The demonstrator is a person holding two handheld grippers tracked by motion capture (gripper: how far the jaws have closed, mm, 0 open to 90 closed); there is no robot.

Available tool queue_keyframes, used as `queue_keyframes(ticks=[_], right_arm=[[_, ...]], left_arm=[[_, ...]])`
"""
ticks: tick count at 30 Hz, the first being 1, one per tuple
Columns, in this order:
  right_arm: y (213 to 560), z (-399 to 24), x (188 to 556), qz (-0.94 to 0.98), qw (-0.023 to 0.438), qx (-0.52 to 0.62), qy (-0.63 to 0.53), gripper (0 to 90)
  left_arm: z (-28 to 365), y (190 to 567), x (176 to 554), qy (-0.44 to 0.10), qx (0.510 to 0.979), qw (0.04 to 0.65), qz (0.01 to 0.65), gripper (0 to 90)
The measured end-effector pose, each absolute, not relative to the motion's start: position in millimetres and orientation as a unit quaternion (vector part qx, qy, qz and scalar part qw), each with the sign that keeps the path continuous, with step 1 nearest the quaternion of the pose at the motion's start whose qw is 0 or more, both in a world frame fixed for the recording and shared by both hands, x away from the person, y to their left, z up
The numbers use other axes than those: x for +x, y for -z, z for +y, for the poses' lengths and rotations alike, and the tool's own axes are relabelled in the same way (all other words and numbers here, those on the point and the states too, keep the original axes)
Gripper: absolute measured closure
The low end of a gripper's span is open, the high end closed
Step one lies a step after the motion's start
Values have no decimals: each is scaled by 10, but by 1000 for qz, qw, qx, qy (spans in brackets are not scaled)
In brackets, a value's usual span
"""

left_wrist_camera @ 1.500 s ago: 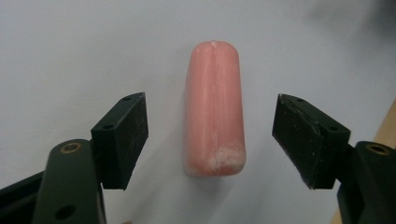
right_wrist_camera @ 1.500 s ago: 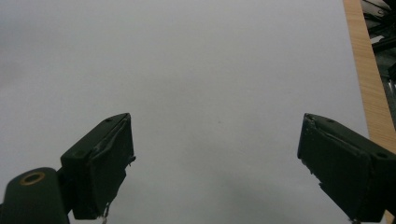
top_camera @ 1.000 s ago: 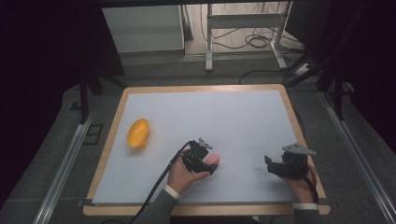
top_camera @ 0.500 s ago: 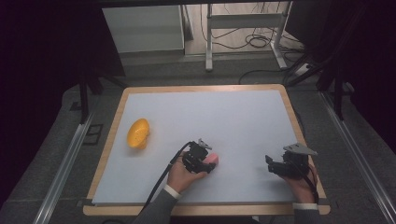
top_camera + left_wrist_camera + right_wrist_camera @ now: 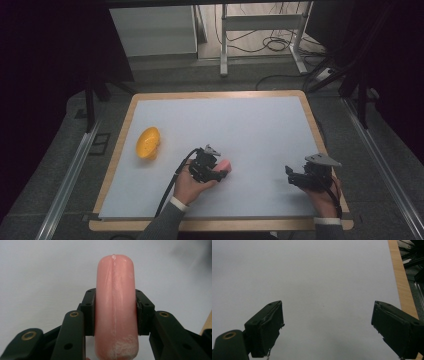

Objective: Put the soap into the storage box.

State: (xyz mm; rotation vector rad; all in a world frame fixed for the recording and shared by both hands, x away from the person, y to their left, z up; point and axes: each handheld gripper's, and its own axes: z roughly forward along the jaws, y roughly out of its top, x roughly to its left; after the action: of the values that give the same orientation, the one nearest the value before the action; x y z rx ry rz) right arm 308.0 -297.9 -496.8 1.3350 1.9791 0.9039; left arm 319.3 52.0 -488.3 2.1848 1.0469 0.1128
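A pink, sausage-shaped piece point(image 5: 224, 164) lies on the white mat point(image 5: 250, 125) at front centre. My left gripper point(image 5: 221, 169) is shut on it. In the left gripper view both pads point(image 5: 90, 312) press on the sides of the pink piece point(image 5: 115, 290), which sticks out past the jaws. A yellow bowl point(image 5: 148, 143) sits on its side near the mat's left edge, well left of that hand. My right gripper point(image 5: 292, 176) rests at the front right. Its jaws stand wide open in the right gripper view point(image 5: 327, 327), with only bare mat between them.
The mat lies on a wood-edged board point(image 5: 310, 115); its edge shows as a wooden strip point(image 5: 403, 285) in the right gripper view. A black cable point(image 5: 172, 182) trails from the left gripper toward the front. Beyond the board are a dark floor, metal rails point(image 5: 70, 175) and table legs.
The left hand has barely shifted, with the pink piece still at its jaws. The right hand has kept still.
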Motion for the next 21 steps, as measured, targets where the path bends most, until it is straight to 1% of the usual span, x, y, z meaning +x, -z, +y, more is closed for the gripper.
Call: queue_keyframes(ticks=[21], right_arm=[[4963,-2982,3079,742,292,500,-338,104]], left_arm=[[806,4714,3213,-69,832,358,418,601]])
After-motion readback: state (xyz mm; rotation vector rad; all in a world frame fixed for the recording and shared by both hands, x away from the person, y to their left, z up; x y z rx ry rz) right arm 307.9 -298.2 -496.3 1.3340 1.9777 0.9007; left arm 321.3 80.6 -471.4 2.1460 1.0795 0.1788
